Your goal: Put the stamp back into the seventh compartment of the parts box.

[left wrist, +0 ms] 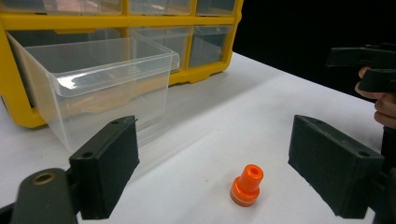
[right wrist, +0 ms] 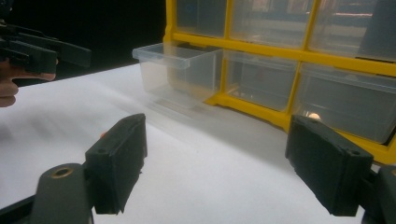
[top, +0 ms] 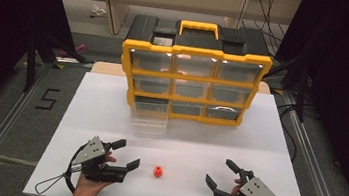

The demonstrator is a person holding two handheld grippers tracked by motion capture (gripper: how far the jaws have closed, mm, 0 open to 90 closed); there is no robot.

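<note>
One small orange plug [left wrist: 246,185] is standing upright on the white table [top: 268,139], between the left tongs [top: 125,155] and right tongs [top: 221,173], both gaping wide and holding nothing. A clumsy pinch risks sending it rolling; the clear drawer [left wrist: 100,88] is sticking out nearby.

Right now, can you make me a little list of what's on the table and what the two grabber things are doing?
table: white table
big thing: yellow drawer organizer, at the far side
drawer: clear drawer, bottom left one, pulled out, looks empty
small thing: orange part, upright, alone on the table
left gripper: open, nothing held, orange part ahead between its jaws
right gripper: open, nothing held
</note>
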